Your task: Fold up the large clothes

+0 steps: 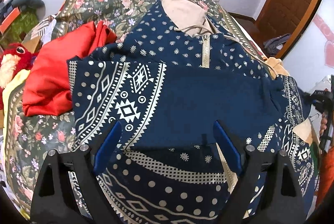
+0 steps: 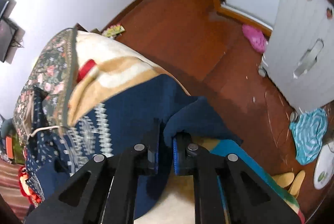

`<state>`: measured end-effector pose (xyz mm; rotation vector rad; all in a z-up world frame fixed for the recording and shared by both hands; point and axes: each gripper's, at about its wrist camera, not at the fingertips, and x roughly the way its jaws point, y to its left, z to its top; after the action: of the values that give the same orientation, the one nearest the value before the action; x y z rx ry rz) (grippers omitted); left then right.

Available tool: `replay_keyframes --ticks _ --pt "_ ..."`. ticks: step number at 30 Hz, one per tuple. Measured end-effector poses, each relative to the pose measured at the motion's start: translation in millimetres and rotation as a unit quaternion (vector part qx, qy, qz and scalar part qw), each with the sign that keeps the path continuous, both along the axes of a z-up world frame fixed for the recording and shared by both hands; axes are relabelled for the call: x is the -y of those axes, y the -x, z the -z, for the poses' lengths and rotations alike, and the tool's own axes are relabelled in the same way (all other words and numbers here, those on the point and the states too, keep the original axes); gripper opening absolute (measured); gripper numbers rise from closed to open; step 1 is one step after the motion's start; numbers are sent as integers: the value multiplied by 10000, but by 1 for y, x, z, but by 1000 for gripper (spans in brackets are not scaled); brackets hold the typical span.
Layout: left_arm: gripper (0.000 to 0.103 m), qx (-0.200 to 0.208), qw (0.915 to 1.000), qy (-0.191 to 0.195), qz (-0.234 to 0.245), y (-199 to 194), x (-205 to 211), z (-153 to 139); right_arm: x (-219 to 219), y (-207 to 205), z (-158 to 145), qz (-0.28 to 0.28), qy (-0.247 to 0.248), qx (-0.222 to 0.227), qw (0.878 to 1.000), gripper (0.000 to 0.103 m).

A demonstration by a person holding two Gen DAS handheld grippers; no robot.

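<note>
A navy hoodie [image 1: 187, 90] with white geometric print, a beige hood and a zip lies spread on the bed. Its left sleeve is folded across the chest. My left gripper [image 1: 167, 130] hovers open over the lower front of the hoodie, with nothing between its blue pads. My right gripper [image 2: 166, 136] is shut on the dark blue cuff of the other sleeve [image 2: 187, 117] at the bed's right edge, seen in the right wrist view. The right wrist view is motion-blurred.
The bed has a floral cover [image 1: 41, 140]. A red garment [image 1: 62, 73] and a red plush toy [image 1: 14, 56] lie at its left. In the right wrist view, wooden floor [image 2: 187, 36], a white appliance [image 2: 302, 36], pink slippers [image 2: 254, 38] and a teal cloth [image 2: 309, 136] are beside the bed.
</note>
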<state>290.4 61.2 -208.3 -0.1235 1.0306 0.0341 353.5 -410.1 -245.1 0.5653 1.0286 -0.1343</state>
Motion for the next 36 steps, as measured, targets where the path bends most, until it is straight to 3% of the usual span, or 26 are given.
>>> replay_keyframes --ticks 6,10,13,16,21,30,35,36 --pt "89 169 9999 3 3 13 -9 -13 -42 11 -79 -527 549 832 9936 7" --pt "89 312 9993 -198 33 28 -14 -21 -76 20 -129 -970 545 1403 9838 7" --pt "89 414 9988 -260 73 40 -20 -26 -107 26 -156 -1331 546 1725 9745 7" --pt "89 469 9988 -145 61 50 -27 -30 -139 25 -164 -1653 507 1792 9685 7" --pt "89 581 9981 196 -81 64 -40 -36 -187 16 -141 -2130 362 1451 9655 7" --pt "89 544 9984 116 -125 83 -54 -31 -265 18 -35 -3006 174 -104 9535 8" --pt "89 408 9990 106 -172 83 -55 -23 -282 31 -17 -3452 355 -443 9368 13" --pt "89 381 9991 102 -166 81 -53 -23 -282 34 -17 -3530 348 -475 9338 20"
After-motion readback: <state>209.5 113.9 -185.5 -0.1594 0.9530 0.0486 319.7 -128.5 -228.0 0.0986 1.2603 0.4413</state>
